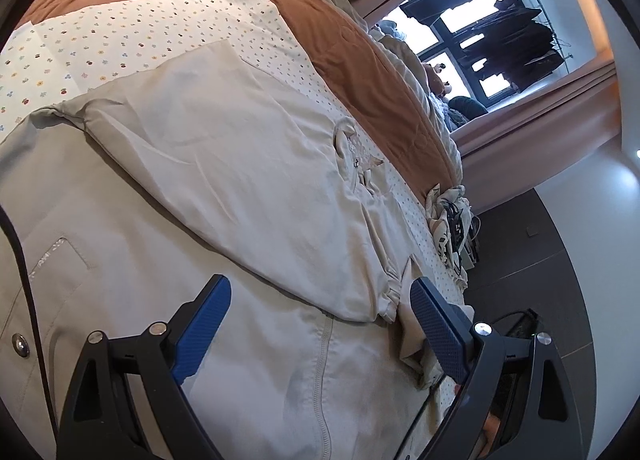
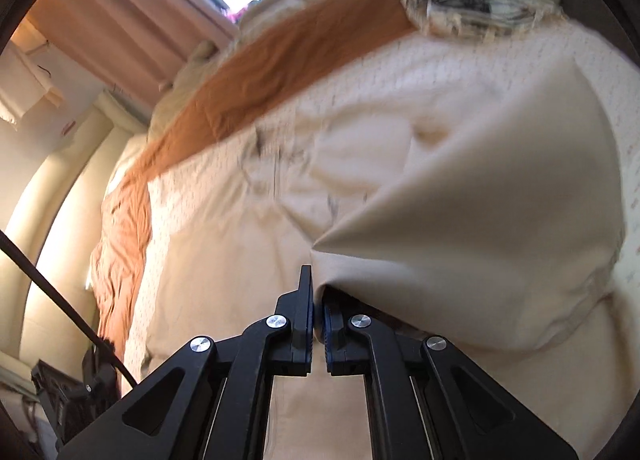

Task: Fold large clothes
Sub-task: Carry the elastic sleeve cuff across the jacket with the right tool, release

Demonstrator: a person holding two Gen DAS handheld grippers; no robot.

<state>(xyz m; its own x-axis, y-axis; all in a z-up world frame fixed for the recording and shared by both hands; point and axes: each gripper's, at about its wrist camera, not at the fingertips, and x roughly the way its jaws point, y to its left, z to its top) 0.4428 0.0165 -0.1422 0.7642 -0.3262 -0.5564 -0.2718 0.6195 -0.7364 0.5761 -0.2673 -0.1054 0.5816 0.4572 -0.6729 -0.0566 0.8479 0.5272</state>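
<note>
beige jacket (image 1: 132, 188) lies spread over a bed, resting on a cream sheet (image 1: 120, 36) printed with small flowers, with a rust-orange blanket (image 1: 340, 60) beyond it toward the window (image 1: 472, 40). in the left wrist view one sleeve (image 1: 248, 164) is laid across the jacket's body, its gathered cuff ending near the bed's edge; a chest pocket and a metal snap show at the lower left. the left gripper (image 1: 320, 324) hangs over the lower part of the jacket with its blue-padded jaws spread wide, nothing pinched between them, the cuff just beside the right-hand pad. in the right wrist view, which is blurred, the right gripper (image 2: 318, 312) has its jaws nearly together, and a fold of the jacket's cloth (image 2: 460, 244) drapes from the narrow gap between the pads; the pads seem to pinch that edge. a crumpled printed cloth (image 1: 448, 220) lies at the bed's far corner, and dark clothes hang outside the window.
</note>
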